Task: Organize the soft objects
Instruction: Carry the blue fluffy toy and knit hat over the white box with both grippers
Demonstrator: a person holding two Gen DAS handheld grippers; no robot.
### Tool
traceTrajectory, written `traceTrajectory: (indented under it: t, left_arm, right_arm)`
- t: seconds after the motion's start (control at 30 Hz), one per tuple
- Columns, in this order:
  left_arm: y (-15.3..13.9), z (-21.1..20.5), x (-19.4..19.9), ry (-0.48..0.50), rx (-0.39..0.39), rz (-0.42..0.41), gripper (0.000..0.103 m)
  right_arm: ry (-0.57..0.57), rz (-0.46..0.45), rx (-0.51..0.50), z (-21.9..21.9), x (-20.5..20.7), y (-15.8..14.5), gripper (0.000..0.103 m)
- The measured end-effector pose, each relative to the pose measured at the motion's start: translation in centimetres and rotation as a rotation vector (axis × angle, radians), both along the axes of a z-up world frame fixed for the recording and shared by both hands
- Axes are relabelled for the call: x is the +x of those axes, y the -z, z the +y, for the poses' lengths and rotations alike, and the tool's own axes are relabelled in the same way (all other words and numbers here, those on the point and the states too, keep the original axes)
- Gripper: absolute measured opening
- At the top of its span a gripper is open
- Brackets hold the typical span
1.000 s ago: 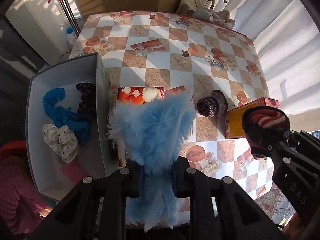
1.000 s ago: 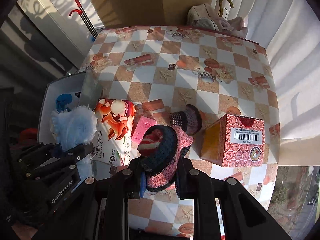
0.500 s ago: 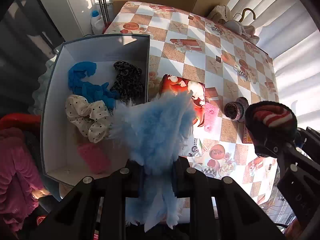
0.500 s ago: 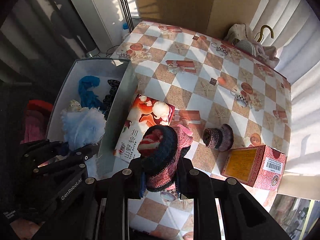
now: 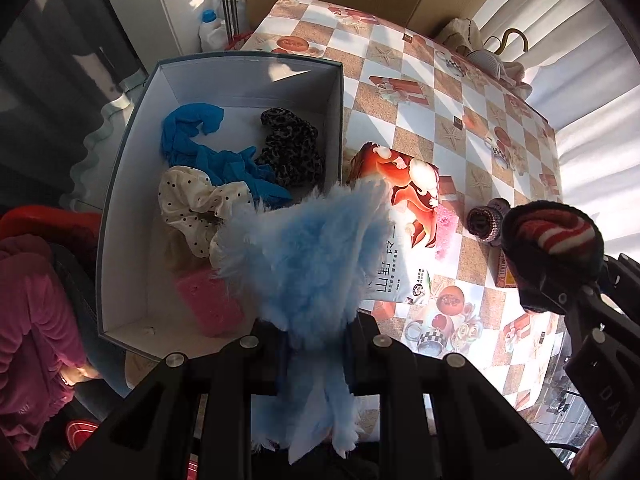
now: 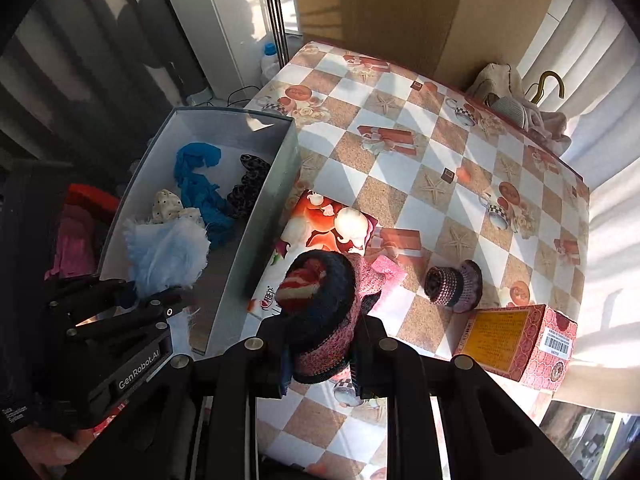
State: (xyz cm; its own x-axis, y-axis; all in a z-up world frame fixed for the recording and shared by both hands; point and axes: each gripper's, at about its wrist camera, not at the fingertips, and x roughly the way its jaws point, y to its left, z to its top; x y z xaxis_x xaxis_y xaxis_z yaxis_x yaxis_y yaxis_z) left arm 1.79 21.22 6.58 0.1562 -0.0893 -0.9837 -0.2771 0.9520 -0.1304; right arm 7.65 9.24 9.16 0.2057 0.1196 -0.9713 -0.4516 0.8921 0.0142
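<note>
My left gripper (image 5: 314,340) is shut on a fluffy light-blue piece (image 5: 308,256) and holds it above the near right part of the grey box (image 5: 120,184). It also shows in the right wrist view (image 6: 166,256). The box holds a blue cloth (image 5: 200,148), a leopard scrunchie (image 5: 290,148), a polka-dot scrunchie (image 5: 196,204) and a pink sponge (image 5: 210,304). My right gripper (image 6: 322,344) is shut on a pink, navy and red knitted sock (image 6: 324,300) above the table's near edge. A second knitted sock (image 6: 454,286) lies on the table.
A tissue pack (image 6: 320,232) lies right of the box, with a pink sponge (image 6: 386,270) beside it. A red and yellow carton (image 6: 520,342) stands at the near right. Cloth and a hanger (image 6: 520,108) sit at the far corner. The checked tablecloth (image 6: 400,160) covers the table.
Both grippers have moved left and back with their loads. The blue fluffy piece now hangs over the box instead of over the tissue pack.
</note>
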Motion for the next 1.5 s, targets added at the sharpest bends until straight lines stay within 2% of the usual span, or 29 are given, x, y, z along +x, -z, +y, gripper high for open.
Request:
traceTrajectory:
  t: [0.7,1.07,1.23,1.5]
  left_arm:
    - [0.9,3.7,-2.5,-0.093,-0.013,0.022,0.023]
    - [1.6,8.1,-5.2,-0.244,-0.065,0.030,0.023]
    - [1.4,8.1,-4.9,-0.230,-0.039,0.032,0.023]
    - [1.4,8.2,-4.5,-0.212,-0.029,0.024,0.023]
  right_arm:
    - [-0.105,0.001,-0.006,3.6,-1.0,0.4,0.022]
    - [-0.173,-0.018,0.043,6.3,-1.3,-0.4,0.022]
    - [-0.205,-0.017,0.062,8.1,-1.3,-0.7,0.022]
    - [-0.288,-0.042,0.038,10.3,-2.5,-1.0,0.022]
